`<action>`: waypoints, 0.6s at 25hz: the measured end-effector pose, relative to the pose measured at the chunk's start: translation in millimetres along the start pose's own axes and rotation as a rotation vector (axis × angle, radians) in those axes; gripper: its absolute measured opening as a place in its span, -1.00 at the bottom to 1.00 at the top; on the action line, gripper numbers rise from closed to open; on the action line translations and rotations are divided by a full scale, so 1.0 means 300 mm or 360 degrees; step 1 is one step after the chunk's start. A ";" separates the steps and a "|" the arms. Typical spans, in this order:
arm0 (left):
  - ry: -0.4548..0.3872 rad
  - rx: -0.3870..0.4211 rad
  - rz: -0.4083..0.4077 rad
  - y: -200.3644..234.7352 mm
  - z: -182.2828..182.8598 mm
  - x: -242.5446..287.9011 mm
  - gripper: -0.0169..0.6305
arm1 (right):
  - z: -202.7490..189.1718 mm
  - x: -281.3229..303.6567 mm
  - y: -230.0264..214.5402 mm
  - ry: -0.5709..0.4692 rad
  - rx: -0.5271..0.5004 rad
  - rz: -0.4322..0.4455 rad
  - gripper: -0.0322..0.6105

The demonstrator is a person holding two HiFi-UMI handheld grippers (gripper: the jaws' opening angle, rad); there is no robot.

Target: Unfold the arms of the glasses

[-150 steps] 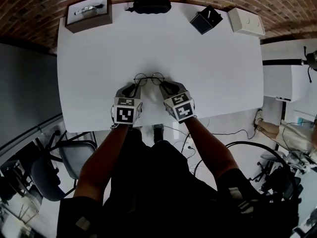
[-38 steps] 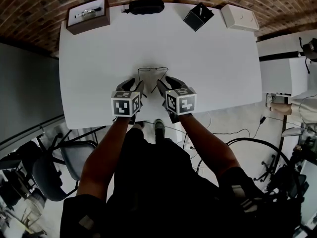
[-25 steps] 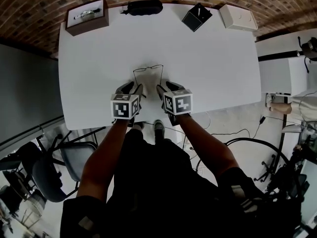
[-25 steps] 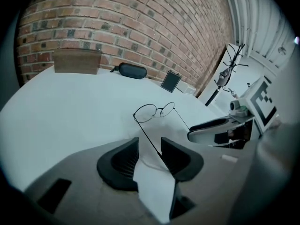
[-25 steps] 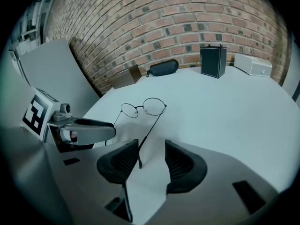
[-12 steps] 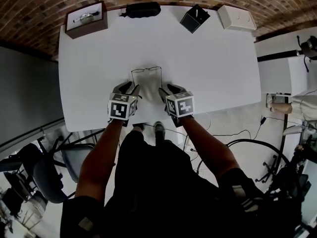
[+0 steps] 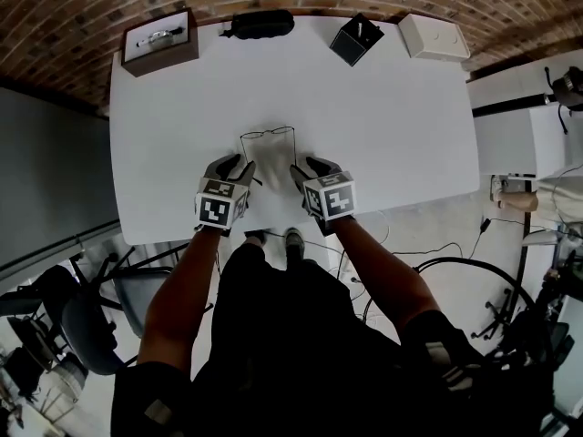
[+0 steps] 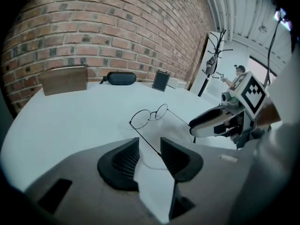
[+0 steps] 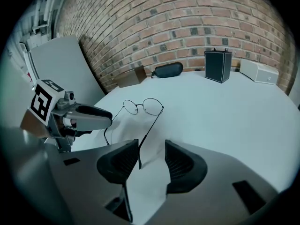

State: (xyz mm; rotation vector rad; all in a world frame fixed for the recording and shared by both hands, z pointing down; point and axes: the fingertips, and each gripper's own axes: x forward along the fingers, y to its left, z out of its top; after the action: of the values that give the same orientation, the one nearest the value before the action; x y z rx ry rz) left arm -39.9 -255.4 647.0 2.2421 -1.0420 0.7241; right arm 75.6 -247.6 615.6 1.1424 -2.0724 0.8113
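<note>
Thin round wire glasses [image 7: 268, 134] lie on the white table [image 7: 392, 126], both arms swung out and pointing toward me. My left gripper [image 7: 239, 166] is open at the end of one arm. In the left gripper view that arm's tip lies loose between the pads of the left gripper [image 8: 149, 146], whose jaws have just closed a little. My right gripper [image 7: 310, 167] is open at the other arm. The tip of that arm sits between the wide-apart pads of the right gripper [image 9: 152, 149], close to the left pad. The glasses' bridge [image 9: 140, 105] faces the brick wall.
Along the far edge stand a brown box [image 7: 159, 36], a black glasses case [image 7: 260, 24], a small black box [image 7: 357, 39] and a white box [image 7: 434, 36]. The table's near edge runs just under both grippers. A chair [image 7: 137, 289] stands to the lower left.
The glasses were folded six seconds ago and now have both arms out. Over the last second both grippers drew back slightly toward me, and the right one rose a little.
</note>
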 end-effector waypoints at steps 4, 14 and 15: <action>-0.0089 -0.0085 0.0023 0.000 0.021 -0.037 -0.49 | -0.040 0.018 -0.011 -0.0030 0.0005 0.0012 -0.41; -0.0308 -0.0169 0.0104 -0.063 0.072 -0.182 -0.55 | 0.000 -0.079 0.038 -0.0266 -0.0104 0.0104 -0.42; -0.0334 -0.0184 0.0106 -0.076 0.078 -0.204 -0.61 | 0.013 -0.102 0.047 -0.0295 -0.0122 0.0113 -0.46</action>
State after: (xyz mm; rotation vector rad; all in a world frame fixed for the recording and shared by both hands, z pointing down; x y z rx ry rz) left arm -50.0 -228.4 584.0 2.2270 -1.2305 0.4496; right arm 75.6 -229.4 586.9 1.1450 -2.2869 0.6740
